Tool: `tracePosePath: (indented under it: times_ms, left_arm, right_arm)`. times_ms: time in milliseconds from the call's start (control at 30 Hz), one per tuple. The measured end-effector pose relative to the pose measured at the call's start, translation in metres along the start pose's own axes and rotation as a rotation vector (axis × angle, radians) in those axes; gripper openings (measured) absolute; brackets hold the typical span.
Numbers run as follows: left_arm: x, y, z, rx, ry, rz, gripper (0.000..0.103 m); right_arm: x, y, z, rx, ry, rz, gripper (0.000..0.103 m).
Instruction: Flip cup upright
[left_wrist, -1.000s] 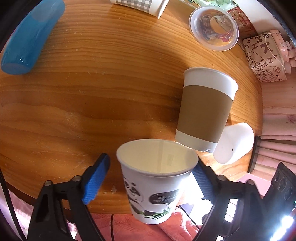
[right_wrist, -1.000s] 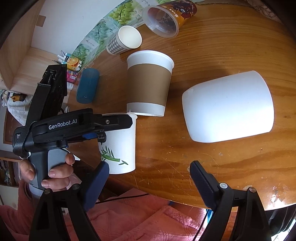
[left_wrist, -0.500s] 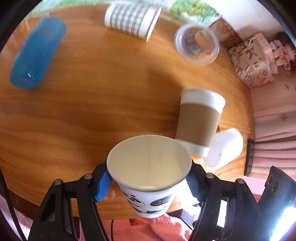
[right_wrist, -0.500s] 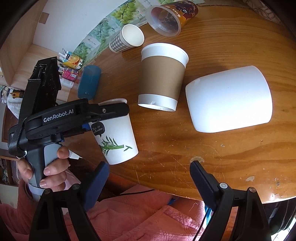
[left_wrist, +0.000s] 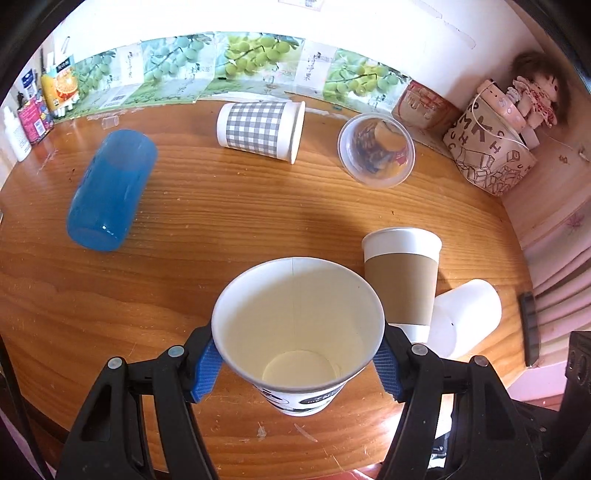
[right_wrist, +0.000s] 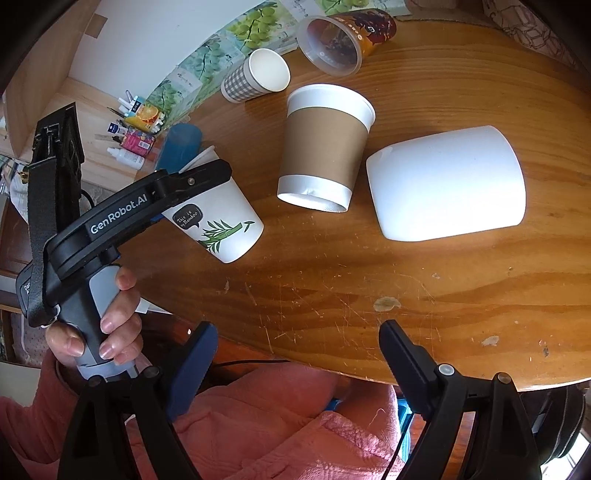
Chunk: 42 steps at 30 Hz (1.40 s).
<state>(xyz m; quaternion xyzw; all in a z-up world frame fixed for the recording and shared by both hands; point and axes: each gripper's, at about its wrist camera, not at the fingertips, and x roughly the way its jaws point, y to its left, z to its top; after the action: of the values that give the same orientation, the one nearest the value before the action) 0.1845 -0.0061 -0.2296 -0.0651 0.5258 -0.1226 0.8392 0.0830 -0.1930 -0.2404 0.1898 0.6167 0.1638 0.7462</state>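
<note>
Left wrist view first: the left gripper (left_wrist: 297, 363) is clamped on the white paper cup with the bamboo and panda print (left_wrist: 299, 332), its blue pads (left_wrist: 207, 365) pressed against the wall just under the rolled rim on either side. The cup's mouth faces the camera, empty inside, base visible at the bottom. It hangs near the front edge of the round wooden table (left_wrist: 221, 206). Beyond it stands a white paper cup with a brown sleeve (left_wrist: 402, 280), mouth down, and just beside that a plain white cup on its side (left_wrist: 467, 317). Further back lie a blue plastic tumbler (left_wrist: 110, 188), a grey-checked paper cup (left_wrist: 260, 127) and a clear plastic tub (left_wrist: 376, 153), all tipped over.

Right wrist view: the printed cup (right_wrist: 218, 218) is tilted in the left gripper (right_wrist: 188, 184), base pointing toward the table and slightly away; whether the base touches the wood I cannot tell. The right gripper (right_wrist: 295, 365) waits at the table's near edge, fingers wide apart and holding nothing.

My guess is this cup weighs next to nothing and its thin wall will buckle under a hard squeeze. The stiffest part is the rolled rim, so the present hold just under it looks sensible. Being so light, it could topple or cling to the pads on release, so a flat set-down matters.
</note>
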Motion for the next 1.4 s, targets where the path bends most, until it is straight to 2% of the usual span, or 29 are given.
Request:
tracePosePath:
  times_ms: [200,667,767,867,1167,1333,1400]
  left_arm:
    - [-0.004,-0.006,-0.013,0.007,-0.031,-0.023,0.072]
    - [-0.015,-0.016,-0.033,0.088,-0.025,-0.027,0.073]
    - [-0.02,-0.017,-0.034,0.093,-0.027,-0.037,0.074]
    - [-0.027,-0.018,-0.034,0.093,-0.04,-0.051,0.082]
    - [-0.057,-0.018,-0.032,0.128,-0.116,-0.05,0.082]
    - [-0.085,-0.014,-0.027,0.122,-0.151,-0.05,0.083]
    - [-0.099,-0.012,-0.026,0.111,-0.176,-0.052,0.086]
  right_arm:
    - [0.002,0.003,-0.002,-0.01,-0.003,-0.006,0.09]
    - [0.003,0.004,-0.01,-0.005,-0.019,-0.012,0.09]
    - [0.001,0.003,-0.011,0.0,-0.038,-0.021,0.09]
    - [-0.002,0.003,-0.012,0.001,-0.062,-0.029,0.09]
    - [-0.011,0.016,-0.02,-0.04,-0.124,-0.048,0.091]
    - [-0.022,0.025,-0.025,-0.071,-0.177,-0.1,0.091]
    - [-0.031,0.031,-0.027,-0.083,-0.213,-0.118,0.092]
